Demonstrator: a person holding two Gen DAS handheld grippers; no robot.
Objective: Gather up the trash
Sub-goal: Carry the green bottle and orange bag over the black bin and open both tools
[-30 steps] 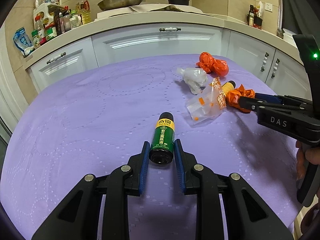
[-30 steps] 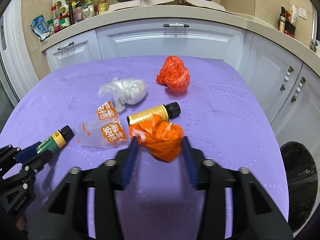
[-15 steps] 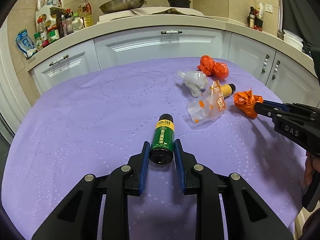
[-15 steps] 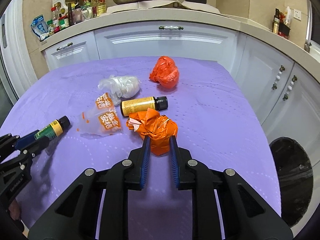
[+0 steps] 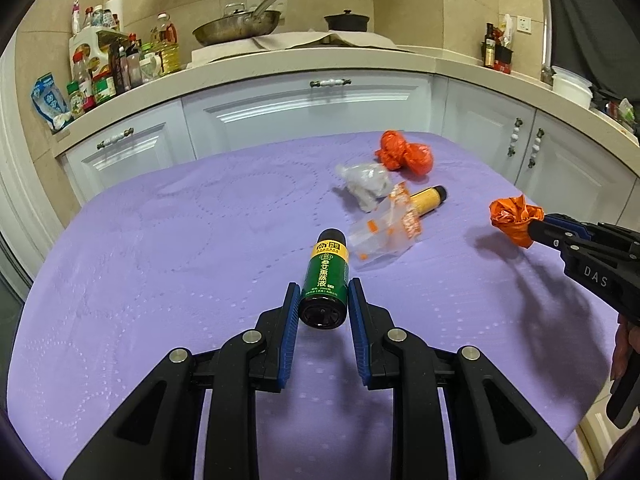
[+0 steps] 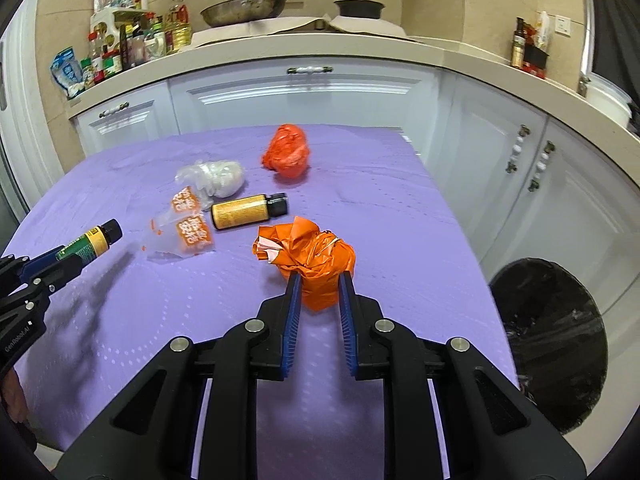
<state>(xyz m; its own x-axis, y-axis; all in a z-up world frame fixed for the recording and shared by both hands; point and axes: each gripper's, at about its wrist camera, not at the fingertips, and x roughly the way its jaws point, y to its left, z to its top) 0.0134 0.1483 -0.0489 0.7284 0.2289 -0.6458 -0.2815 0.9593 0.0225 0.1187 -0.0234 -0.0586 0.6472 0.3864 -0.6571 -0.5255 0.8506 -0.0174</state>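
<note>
- Purple cloth [image 5: 160, 280] is spread over the table, which is flanked at the back and on the right by white cabinets [image 5: 304, 108] under a worktop crowded with bottles, a pan [image 5: 236, 28] and a dark pot [image 5: 346, 22].
- A green bottle [image 5: 326, 280] with a yellow band and black cap is clamped by its base between the blue pads of the left gripper [image 5: 323, 308], cap pointing away, and is held clear of the cloth.
- A crumpled orange bag [image 6: 316, 264] is pinched between the pads of the right gripper [image 6: 318, 300]; its jaws have just been closing on it, and the bag is seen lifted off the cloth.
- Left lying on the cloth are a yellow bottle [image 6: 244, 211] on its side, a clear wrapper with orange print [image 6: 182, 232] just beside it, a crumpled clear bag [image 6: 216, 176] behind these, and a second orange-red bag [image 6: 288, 152] further back.
- A black-lined bin [image 6: 552, 344] is seen on the floor to the right of the table, below the edge of the cloth.
</note>
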